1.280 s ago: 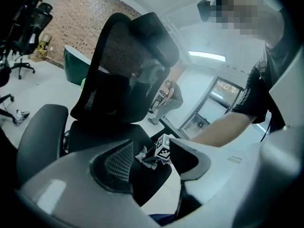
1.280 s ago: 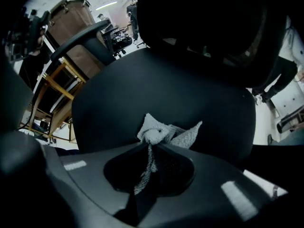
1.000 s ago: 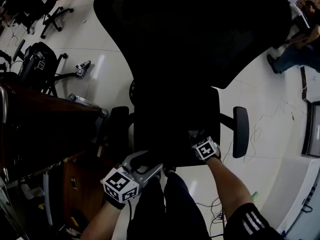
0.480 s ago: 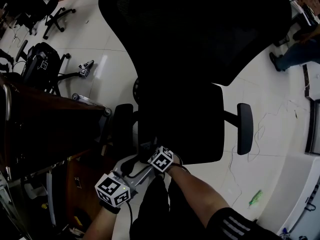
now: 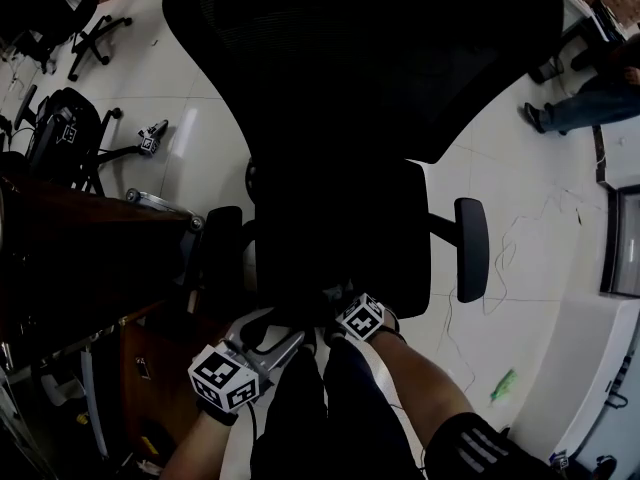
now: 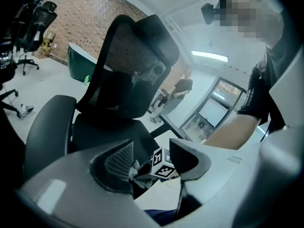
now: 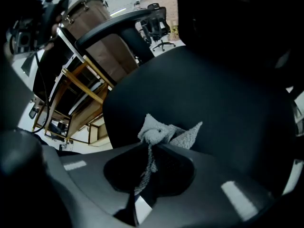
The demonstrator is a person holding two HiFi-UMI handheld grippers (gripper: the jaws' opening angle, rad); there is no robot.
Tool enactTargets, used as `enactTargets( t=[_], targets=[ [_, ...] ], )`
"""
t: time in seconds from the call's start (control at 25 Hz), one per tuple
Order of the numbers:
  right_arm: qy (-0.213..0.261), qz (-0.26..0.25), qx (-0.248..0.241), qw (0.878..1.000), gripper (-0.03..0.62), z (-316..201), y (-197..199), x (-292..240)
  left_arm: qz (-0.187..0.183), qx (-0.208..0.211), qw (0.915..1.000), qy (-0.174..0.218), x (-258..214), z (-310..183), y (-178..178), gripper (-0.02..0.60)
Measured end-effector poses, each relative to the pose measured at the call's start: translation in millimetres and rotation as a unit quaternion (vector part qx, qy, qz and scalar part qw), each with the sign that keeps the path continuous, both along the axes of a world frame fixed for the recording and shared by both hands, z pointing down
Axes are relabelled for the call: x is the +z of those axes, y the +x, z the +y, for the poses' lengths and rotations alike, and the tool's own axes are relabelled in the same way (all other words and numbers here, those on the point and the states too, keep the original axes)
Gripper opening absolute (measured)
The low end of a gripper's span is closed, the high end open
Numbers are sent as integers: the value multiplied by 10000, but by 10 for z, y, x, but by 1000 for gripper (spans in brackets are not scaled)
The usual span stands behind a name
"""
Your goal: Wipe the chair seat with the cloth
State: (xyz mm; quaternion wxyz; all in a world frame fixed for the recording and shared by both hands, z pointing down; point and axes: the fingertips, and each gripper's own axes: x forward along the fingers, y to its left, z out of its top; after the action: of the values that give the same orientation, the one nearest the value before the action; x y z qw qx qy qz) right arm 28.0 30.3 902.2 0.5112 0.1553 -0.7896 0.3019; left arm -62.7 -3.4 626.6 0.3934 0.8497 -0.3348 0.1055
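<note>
A black mesh office chair fills the head view, its seat dark and flat. My right gripper sits low at the seat's front edge, shut on a grey cloth that is bunched against the seat surface. In the left gripper view the same cloth and the right gripper's marker cube show between my jaws. My left gripper hangs off the seat's front left corner, open and holding nothing.
A dark wooden desk stands close at the left, beside the chair's left armrest. The right armrest juts over white floor with loose cables. Other chairs stand at the far left, and a person at the far right.
My right gripper swept the cloth left along the seat's front edge, then came back a little to the right. The left gripper has stayed near the front left corner.
</note>
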Motion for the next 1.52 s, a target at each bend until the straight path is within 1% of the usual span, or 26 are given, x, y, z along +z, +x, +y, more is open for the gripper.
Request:
enactTargets(
  t=[0.16, 0.24, 0.32, 0.4, 0.52, 0.6, 0.72, 0.8, 0.88, 0.96, 1.08, 1.2, 1.32, 1.4, 1.52],
  targets=[
    [142, 453, 501, 9976, 40, -52, 952, 6, 58, 202, 9998, 72, -62, -80, 167, 259],
    [182, 719, 924, 9930, 40, -83, 1400, -29, 64, 295, 9995, 73, -72, -107, 229, 259],
    [243, 828, 1251, 9884, 40, -123, 1690, -95, 72, 381, 9992, 67, -73, -117, 284, 259],
    [346, 847, 1334, 9868, 40, -152, 1818, -136, 85, 456, 9989, 57, -74, -116, 329, 259],
    [448, 893, 1376, 9854, 40, -183, 1837, -137, 79, 559, 9984, 52, -74, -109, 368, 259],
    [408, 886, 1612, 9821, 40, -207, 1805, -181, 70, 609, 9981, 79, -96, -113, 384, 259],
    [413, 451, 2141, 9749, 40, -225, 1645, -385, 85, 649, 9978, 146, -192, -129, 371, 259],
    [535, 50, 2404, 9692, 40, -267, 1484, -677, 149, 617, 9977, 238, -304, -151, 335, 259],
    [693, -357, 2548, 9639, 40, -301, 1300, -1099, 216, 623, 9972, 339, -452, -137, 318, 259],
    [889, -740, 2673, 9566, 40, -304, 1116, -1580, 238, 717, 9962, 435, -637, -93, 300, 259],
    [1248, -1266, 2769, 9443, 40, -287, 891, -2428, 299, 781, 9947, 599, -1049, -10, 266, 259],
    [1543, -1687, 2819, 9318, 40, -130, 825, -3312, 350, 775, 9933, 781, -1552, 229, 292, 259],
    [2007, -2184, 2890, 9102, 40, -151, 814, -4057, 342, 839, 9898, 1101, -1913, 315, 318, 259],
    [2340, -2408, 2778, 9001, 40, -96, 794, -4462, 355, 880, 9876, 1254, -2098, 431, 324, 259],
    [2715, -2661, 2590, 8879, 41, 197, 784, -4921, 338, 855, 9856, 1418, -2331, 747, 324, 258]
  ],
)
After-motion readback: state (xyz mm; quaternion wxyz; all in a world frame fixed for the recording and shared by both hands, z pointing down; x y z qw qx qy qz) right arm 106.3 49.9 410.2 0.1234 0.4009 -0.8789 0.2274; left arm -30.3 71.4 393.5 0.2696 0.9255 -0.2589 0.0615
